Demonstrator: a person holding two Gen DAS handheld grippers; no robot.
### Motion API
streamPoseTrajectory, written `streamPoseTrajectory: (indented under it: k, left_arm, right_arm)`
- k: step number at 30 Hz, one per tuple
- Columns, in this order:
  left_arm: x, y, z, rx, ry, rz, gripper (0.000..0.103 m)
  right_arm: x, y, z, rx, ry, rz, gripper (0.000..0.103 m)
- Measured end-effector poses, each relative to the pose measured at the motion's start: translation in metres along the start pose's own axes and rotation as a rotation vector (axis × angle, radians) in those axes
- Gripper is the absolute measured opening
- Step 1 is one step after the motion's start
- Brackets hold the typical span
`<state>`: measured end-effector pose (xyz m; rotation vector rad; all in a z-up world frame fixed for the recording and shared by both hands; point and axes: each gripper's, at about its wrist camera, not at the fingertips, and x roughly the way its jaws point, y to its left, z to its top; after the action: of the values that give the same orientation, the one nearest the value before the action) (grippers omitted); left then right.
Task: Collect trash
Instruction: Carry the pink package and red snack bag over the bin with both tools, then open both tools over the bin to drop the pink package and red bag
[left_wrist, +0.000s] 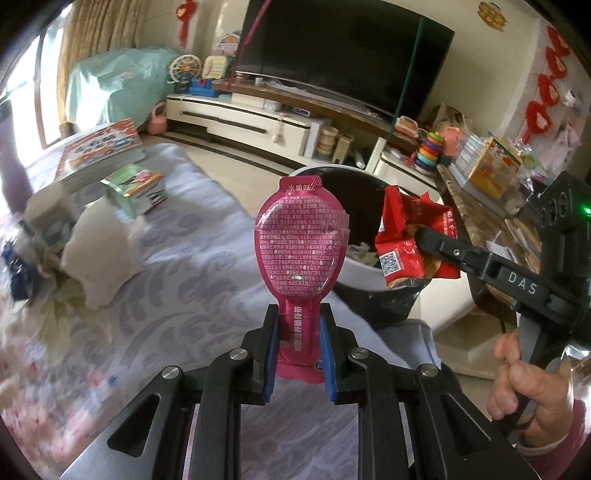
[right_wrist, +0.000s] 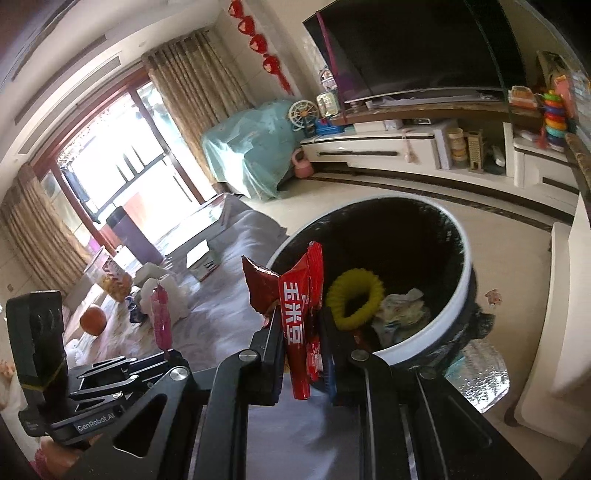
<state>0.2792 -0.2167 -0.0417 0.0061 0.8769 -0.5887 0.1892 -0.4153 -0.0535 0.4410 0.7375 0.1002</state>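
Note:
My left gripper (left_wrist: 298, 325) is shut on the stem of a pink spoon-shaped wrapper (left_wrist: 301, 243), held upright above the purple-patterned cloth. My right gripper (right_wrist: 301, 325) is shut on a crumpled red snack wrapper (right_wrist: 295, 295), held at the near rim of the white trash bin (right_wrist: 458, 295) with a black liner. In the left wrist view the right gripper (left_wrist: 421, 236) holds the red wrapper (left_wrist: 410, 236) over the bin (left_wrist: 354, 271). In the right wrist view the left gripper (right_wrist: 168, 350) and pink wrapper (right_wrist: 160, 317) show at the left.
The bin holds a yellow ring (right_wrist: 354, 299) and crumpled paper (right_wrist: 400, 310). White crumpled tissue (left_wrist: 99, 254) and books (left_wrist: 99, 151) lie on the cloth. An orange ball (right_wrist: 93, 320) sits at the left. A TV stand (right_wrist: 388, 147) and a cluttered side table (left_wrist: 491, 177) stand beyond.

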Motion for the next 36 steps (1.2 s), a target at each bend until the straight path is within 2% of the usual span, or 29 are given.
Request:
streamPoseTrajectory:
  k: [9, 21, 36]
  left_arm:
    - [0.024, -0.023, 0.022, 0.066, 0.023, 0.005, 0.019]
    - [0.049, -0.036, 0.046, 0.107, 0.059, 0.007, 0.019]
    - [0.084, -0.066, 0.080, 0.189, 0.133, 0.024, 0.019]
  right_arm:
    - [-0.005, -0.021, 0.011, 0.012, -0.019, -0.035, 0.017]
    - [-0.001, -0.042, 0.023, 0.023, -0.012, -0.059, 0.017]
    - [0.011, -0.056, 0.034, 0.018, 0.042, -0.079, 0.017]
